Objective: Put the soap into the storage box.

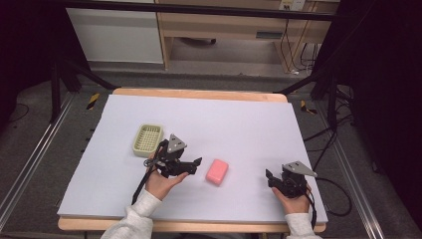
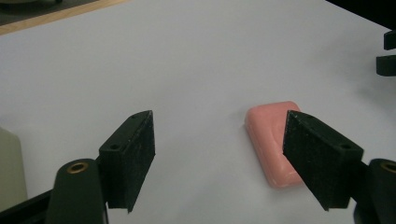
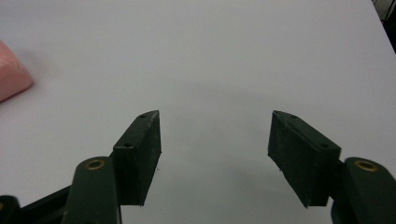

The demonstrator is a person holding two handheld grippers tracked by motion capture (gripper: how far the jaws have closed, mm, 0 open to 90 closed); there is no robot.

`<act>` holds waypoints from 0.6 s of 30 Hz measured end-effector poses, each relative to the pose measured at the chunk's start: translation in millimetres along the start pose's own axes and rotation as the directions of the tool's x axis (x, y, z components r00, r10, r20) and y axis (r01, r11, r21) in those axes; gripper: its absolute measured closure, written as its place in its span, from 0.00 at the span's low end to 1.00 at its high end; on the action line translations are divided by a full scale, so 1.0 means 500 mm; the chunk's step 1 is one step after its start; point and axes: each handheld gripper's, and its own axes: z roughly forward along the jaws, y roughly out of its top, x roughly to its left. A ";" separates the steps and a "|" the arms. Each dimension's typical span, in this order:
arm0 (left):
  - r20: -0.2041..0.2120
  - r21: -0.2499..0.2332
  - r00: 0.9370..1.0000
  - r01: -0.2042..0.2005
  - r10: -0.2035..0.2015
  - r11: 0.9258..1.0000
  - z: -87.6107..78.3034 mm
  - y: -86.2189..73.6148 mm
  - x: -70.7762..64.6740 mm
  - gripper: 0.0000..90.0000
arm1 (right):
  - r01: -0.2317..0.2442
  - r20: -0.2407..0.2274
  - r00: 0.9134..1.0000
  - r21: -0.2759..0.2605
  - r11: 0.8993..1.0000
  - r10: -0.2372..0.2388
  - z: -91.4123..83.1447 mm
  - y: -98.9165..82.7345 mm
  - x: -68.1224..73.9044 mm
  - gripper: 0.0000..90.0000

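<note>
1. left gripper jaws spread apart, just beside the pink soap bar on the white table.
2. right gripper jaws apart, gripping nothing.
3. green basket behind the left gripper.

A white-topped table with wooden edges stands on grey floor; a wooden desk and black frame bars lie beyond.

In the right gripper view we see just a corner of the pink soap; the left edge cuts it off. In the left gripper view, one jaw hides part of the soap.
</note>
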 end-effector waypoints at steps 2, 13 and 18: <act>0.002 0.007 1.000 -0.011 0.011 1.000 0.003 0.002 -0.005 0.28 | 0.002 0.001 1.000 -0.001 1.000 -0.002 0.000 0.000 0.000 0.38; 0.015 0.029 1.000 -0.021 0.021 0.999 0.023 0.002 -0.024 0.27 | 0.002 0.000 1.000 0.001 1.000 -0.002 0.000 0.000 0.000 0.39; 0.023 0.043 0.999 -0.028 0.027 0.999 0.034 0.002 -0.033 0.27 | 0.002 -0.001 1.000 0.001 1.000 -0.002 0.000 0.000 -0.001 0.39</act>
